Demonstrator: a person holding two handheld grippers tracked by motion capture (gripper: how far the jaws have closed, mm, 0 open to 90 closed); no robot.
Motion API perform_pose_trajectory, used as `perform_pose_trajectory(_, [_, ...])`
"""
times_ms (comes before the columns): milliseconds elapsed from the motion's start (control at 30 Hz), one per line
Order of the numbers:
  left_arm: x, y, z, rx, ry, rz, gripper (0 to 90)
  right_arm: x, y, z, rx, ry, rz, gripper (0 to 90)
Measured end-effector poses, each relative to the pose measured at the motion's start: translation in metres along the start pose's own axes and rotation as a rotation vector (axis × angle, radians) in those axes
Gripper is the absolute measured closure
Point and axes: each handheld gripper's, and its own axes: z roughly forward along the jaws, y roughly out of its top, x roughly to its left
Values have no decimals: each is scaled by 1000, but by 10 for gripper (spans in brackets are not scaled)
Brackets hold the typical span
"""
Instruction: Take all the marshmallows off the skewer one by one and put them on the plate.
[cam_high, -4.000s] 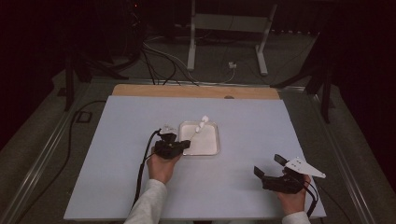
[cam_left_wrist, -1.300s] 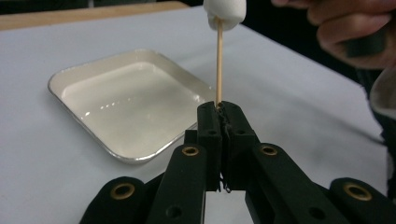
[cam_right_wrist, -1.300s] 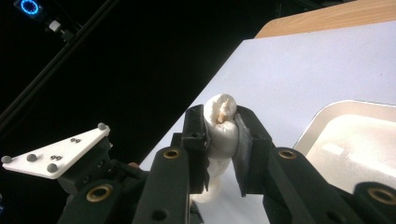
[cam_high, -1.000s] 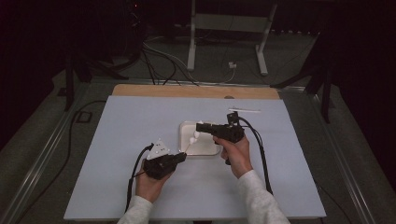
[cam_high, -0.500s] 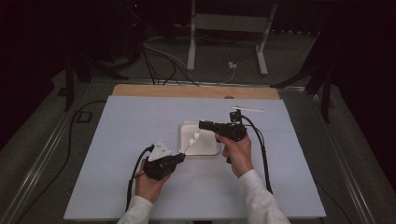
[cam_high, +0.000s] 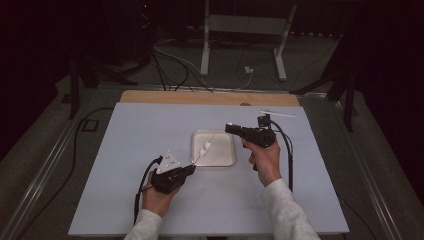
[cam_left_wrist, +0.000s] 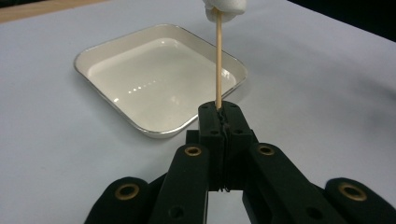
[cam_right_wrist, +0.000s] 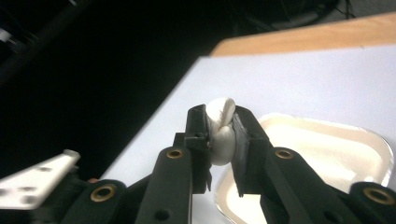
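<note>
We hold the thin wooden skewer by its lower end in the left claw, whose jaws are pressed tight together on the stick with no gap showing. From that grip the skewer's long axis runs up and away over the white square tray on the pale surface; in the high view it slants from the left claw toward the far right, and a marshmallow already threaded sits partway along it, above the tray. The right claw is closed on a second marshmallow, squeezing the soft white piece between its two pads so that it bulges out at the top. In the high view that right claw hangs just beyond the skewer's free tip, up and to the right of it, with the jaws pointing back toward the left hand. So what matters is alignment: the held marshmallow lies nearly on the continuation of the stick's axis, close to the point but, as far as we can judge, not yet pierced. We judge that the right hand must travel down along that slanted line toward the left claw, while the left hand keeps the skewer steady, or the tip will glance off.
</note>
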Motion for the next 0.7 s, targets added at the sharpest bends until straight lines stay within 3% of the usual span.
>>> perform_pose_trajectory(367, [6,-1,-4,-13,-3,-38,900,-12,-18,35,143,-140,-54,733])
perform_pose_trajectory(633, [11,-3,-4,-13,2,-62,900,-20,-24,51,166,-182,-36,422])
perform_pose_trajectory(700, [11,-3,-4,-13,3,-62,900,-20,-24,51,164,-165,-25,361])
